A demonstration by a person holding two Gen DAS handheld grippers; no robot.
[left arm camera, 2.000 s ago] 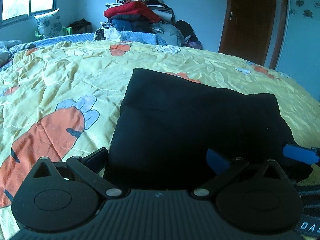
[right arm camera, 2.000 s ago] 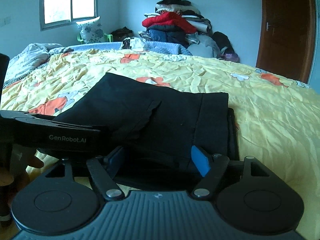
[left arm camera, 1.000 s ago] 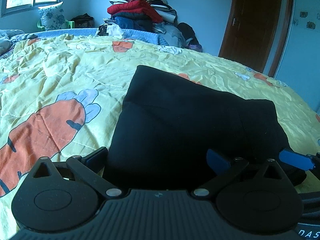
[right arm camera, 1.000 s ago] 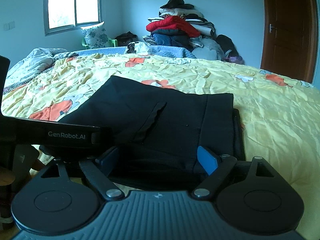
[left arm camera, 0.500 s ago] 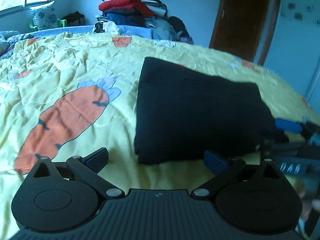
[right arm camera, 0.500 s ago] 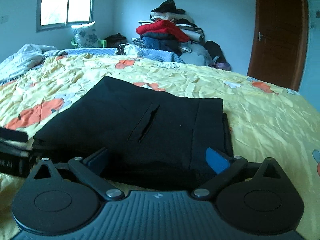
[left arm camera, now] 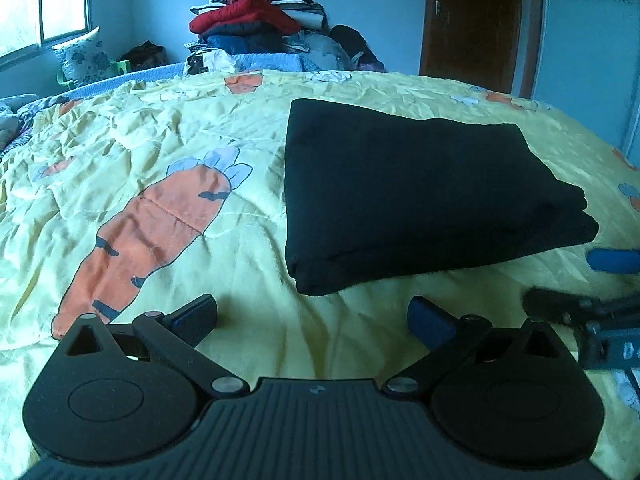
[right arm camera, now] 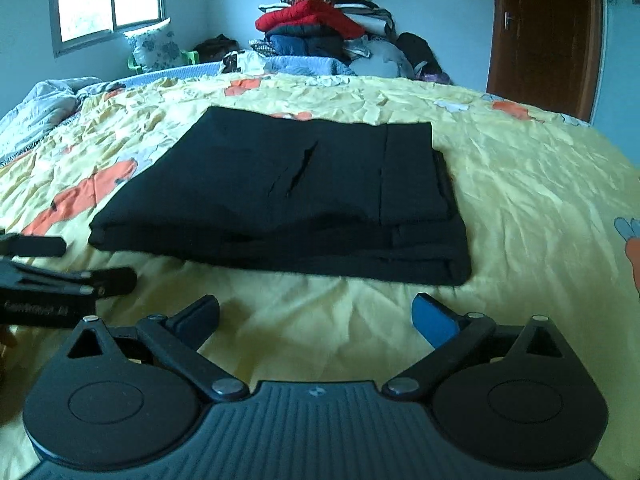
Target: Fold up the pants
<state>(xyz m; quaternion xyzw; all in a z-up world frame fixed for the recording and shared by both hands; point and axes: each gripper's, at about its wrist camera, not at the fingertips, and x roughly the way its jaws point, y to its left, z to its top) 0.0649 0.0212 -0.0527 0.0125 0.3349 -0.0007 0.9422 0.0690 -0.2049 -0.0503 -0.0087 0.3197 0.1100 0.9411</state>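
The black pants (left arm camera: 408, 188) lie folded into a flat rectangle on the yellow carrot-print bedspread (left arm camera: 160, 152); in the right wrist view (right arm camera: 288, 196) a pocket slit shows on top. My left gripper (left arm camera: 314, 320) is open and empty, just short of the pants' near edge. My right gripper (right arm camera: 316, 316) is open and empty, also short of the near edge. Each gripper shows at the edge of the other's view: the right one at the right side of the left wrist view (left arm camera: 592, 280), the left one at the left side of the right wrist view (right arm camera: 72, 272).
A tall pile of clothes (right arm camera: 324, 28) stands beyond the far side of the bed. A brown door (right arm camera: 548, 36) is at the back right, a window (right arm camera: 108, 0) and a pillow (right arm camera: 152, 46) at the back left. A rumpled grey quilt (right arm camera: 44, 100) lies at the left edge.
Both grippers have let go of the pants and drawn back toward me. The pants now lie flat and apart from the fingers, where before their near edge sat between them.
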